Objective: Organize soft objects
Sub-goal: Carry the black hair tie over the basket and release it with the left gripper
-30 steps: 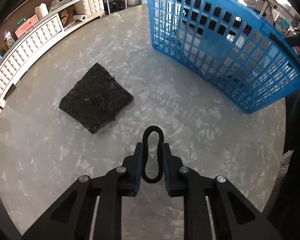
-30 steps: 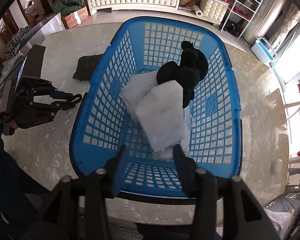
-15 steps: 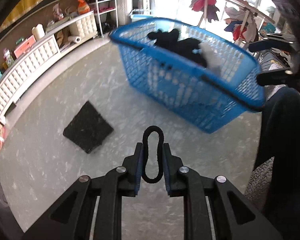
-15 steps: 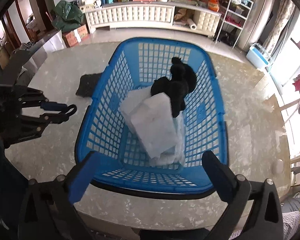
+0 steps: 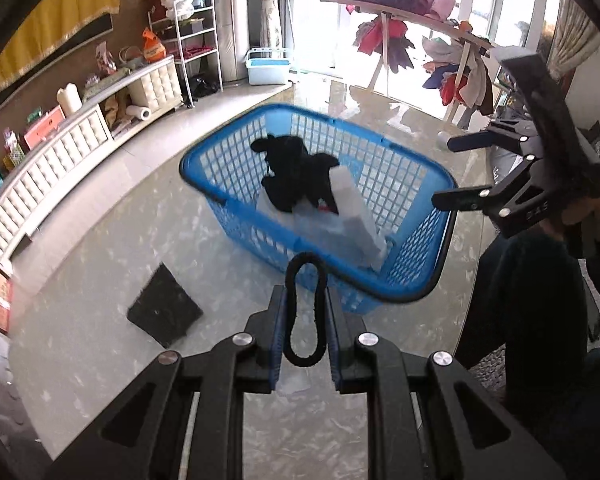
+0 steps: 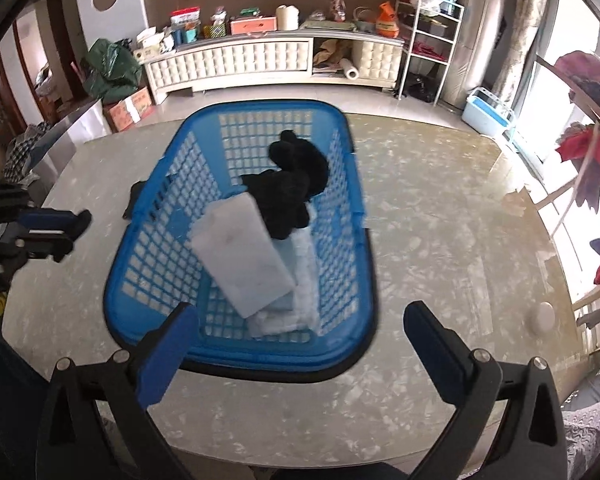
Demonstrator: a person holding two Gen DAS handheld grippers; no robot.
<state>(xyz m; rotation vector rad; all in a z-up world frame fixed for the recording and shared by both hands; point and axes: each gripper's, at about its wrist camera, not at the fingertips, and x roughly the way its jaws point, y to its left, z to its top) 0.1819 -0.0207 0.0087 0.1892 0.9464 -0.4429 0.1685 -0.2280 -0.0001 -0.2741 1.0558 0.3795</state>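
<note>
The left hand-held gripper (image 5: 306, 316) pointed steeply downward, its jaws clamped close together. The right hand-held gripper (image 6: 300, 336) also angled down, jaws spread wide with nothing between them; a hand (image 5: 592, 212) gripped its handle.

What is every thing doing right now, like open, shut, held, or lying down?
Left hand-held gripper: shut on the black hair tie.
Right hand-held gripper: wide open, nothing between its fingers.
Blue basket: upright on the table, holding things.
White foam block: lying in the basket.
Black soft toy: lying in the basket.
Black pad: flat on the table.
</note>
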